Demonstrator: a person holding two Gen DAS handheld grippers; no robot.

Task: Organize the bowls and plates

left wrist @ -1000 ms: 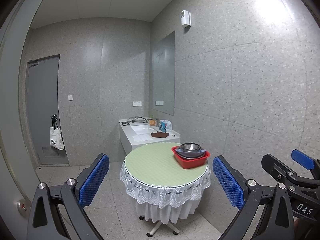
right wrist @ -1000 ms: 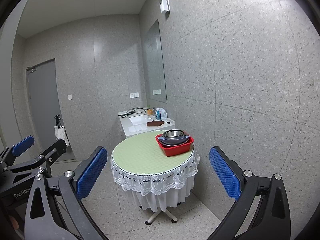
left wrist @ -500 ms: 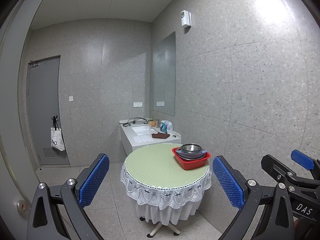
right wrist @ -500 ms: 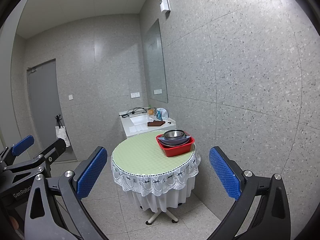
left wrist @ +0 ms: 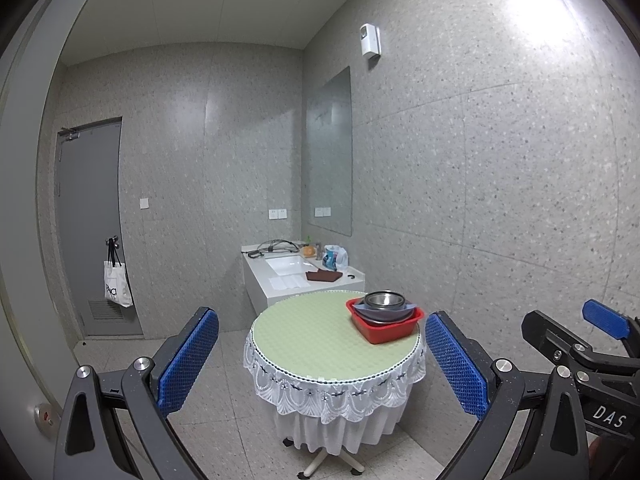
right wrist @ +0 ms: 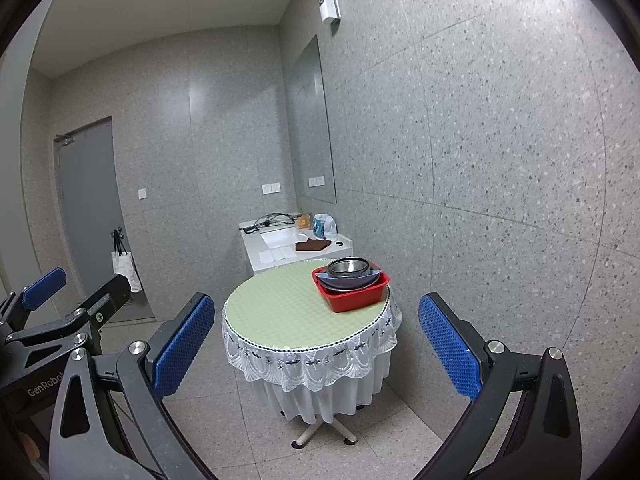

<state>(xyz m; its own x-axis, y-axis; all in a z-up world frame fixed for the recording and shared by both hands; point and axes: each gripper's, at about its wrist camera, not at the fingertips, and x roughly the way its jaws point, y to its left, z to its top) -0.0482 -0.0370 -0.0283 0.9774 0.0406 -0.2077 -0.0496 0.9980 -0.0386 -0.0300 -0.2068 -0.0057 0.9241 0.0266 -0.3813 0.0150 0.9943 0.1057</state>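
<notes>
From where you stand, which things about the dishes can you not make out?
- Red basin, both views: how many plates lie under the metal bowl; the basin wall and stacking hide them.
- Sink counter items: too small in both views to identify.

Both wrist views face the distant round table (left wrist: 320,344) side by side.

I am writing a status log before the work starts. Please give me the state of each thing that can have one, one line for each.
Left claw: open, holding nothing.
Right claw: open, holding nothing.
Red tub: upright on the table, at its right side.
Dishes: stacked inside the tub, metal bowl on top.
Round table: cloth on, bare apart from the tub.
Door: closed.
Tote bag: hanging from the door handle.
</notes>
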